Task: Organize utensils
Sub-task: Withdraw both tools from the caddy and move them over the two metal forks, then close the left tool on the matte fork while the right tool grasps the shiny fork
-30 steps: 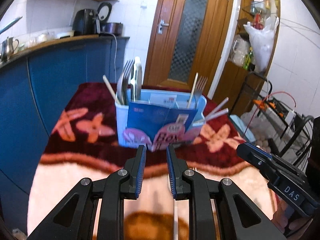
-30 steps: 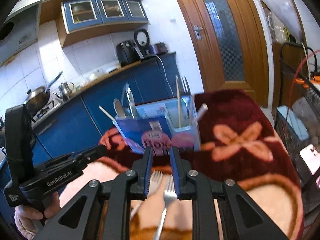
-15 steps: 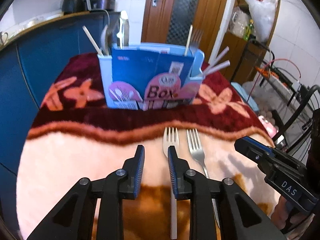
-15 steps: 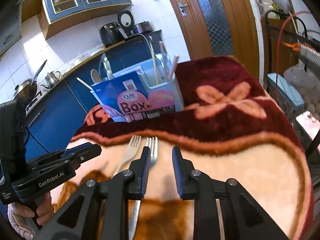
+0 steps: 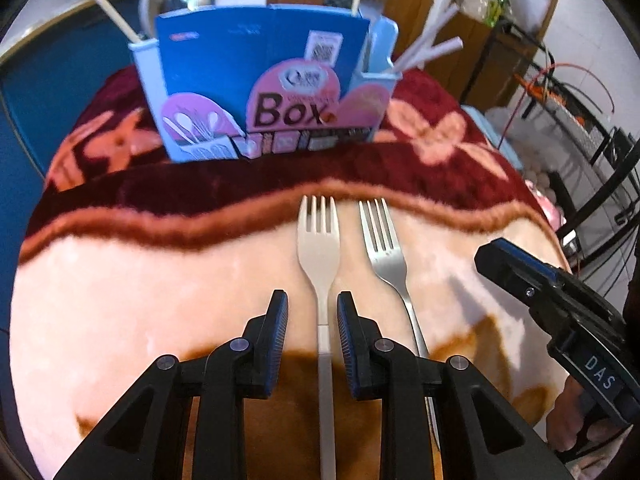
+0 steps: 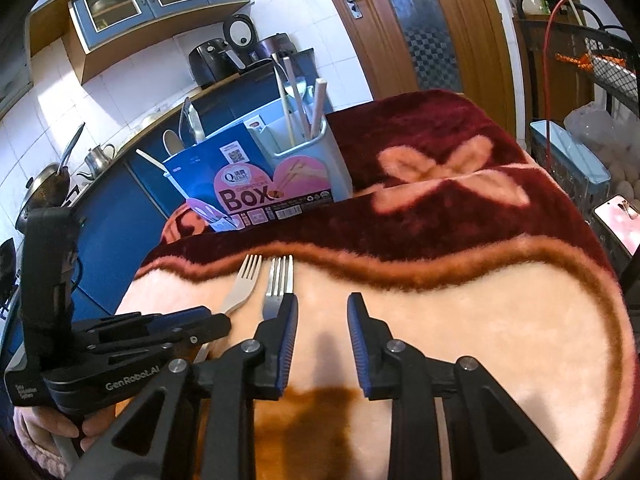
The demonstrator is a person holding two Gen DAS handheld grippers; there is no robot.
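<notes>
Plush pink and maroon blanket (image 5: pixel 120 280) with flower shapes covers the table in front of me. Two forks lie side by side on its pale part, tines pointing away from me toward a blue utensil box (image 5: pixel 264 80) that stands upright on the maroon band.

From my left gripper's camera, I see my left gripper (image 5: pixel 312 316) with its blue-padded jaws parted on either side of the white plastic fork (image 5: pixel 319 240). The fork's handle runs between the jaws, with a gap on each side; the pads do not press on it. The metal fork (image 5: pixel 384 248) lies just to the right of it, its handle passing under my right-hand finger. This view also shows white sticks poking from the box's right compartment, and the right gripper's black body at the far right edge.

From my right gripper's camera, I see my right gripper (image 6: pixel 322 320) with its jaws opening and nothing between them but bare blanket. The metal fork (image 6: pixel 278 284) sits beside and partly under its left finger, not inside the gap. The white fork (image 6: pixel 240 288) lies further left. Only this view shows my left gripper from the side, a hand (image 6: pixel 48 424) wrapped round its grip, and the kitchen counter (image 6: pixel 152 128) behind the box with a kettle and appliances.
</notes>
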